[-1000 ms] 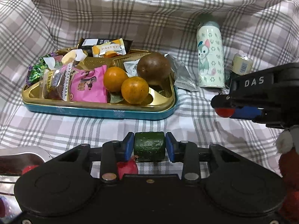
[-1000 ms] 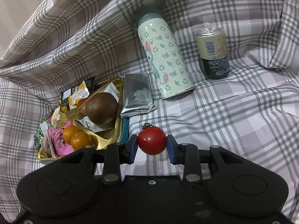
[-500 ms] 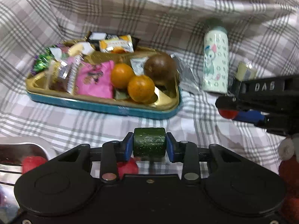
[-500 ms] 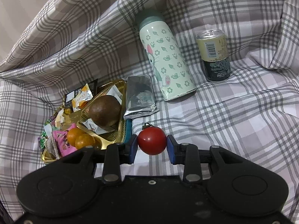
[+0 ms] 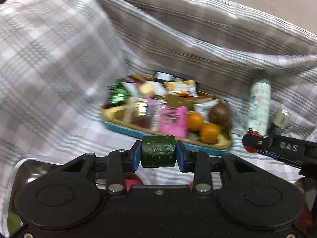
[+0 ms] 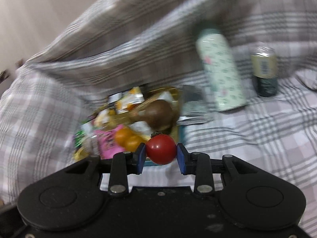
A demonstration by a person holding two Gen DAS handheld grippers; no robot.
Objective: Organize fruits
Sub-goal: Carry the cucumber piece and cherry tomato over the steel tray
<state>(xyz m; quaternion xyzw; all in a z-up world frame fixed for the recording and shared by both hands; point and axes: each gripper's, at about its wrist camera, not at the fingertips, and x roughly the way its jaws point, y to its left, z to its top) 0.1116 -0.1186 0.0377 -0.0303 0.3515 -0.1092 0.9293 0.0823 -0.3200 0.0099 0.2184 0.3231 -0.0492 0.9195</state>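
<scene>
My left gripper (image 5: 158,154) is shut on a short dark-green cucumber piece (image 5: 158,154), held above the checked cloth. In the right wrist view my right gripper (image 6: 160,152) is shut on a red cherry tomato (image 6: 160,152). That gripper also shows at the right of the left wrist view, its tomato (image 5: 250,149) mostly hidden. Beyond both lies a gold tray (image 5: 221,140) with a blue rim, holding two oranges (image 5: 209,132), a brown round fruit (image 5: 220,113) and several snack packets. The tray (image 6: 176,130) sits just behind the held tomato.
A pale green patterned bottle (image 6: 221,71) and a drink can (image 6: 264,71) stand right of the tray. A silver foil packet (image 6: 193,107) lies beside the tray. A metal bowl (image 5: 25,170) with red fruit (image 5: 133,180) sits low left under my left gripper. Folded cloth rises behind.
Both grippers have risen and drawn back from the tray, which now looks smaller and farther. The left view has swung leftward, shifting the tray right. Each grip is unchanged.
</scene>
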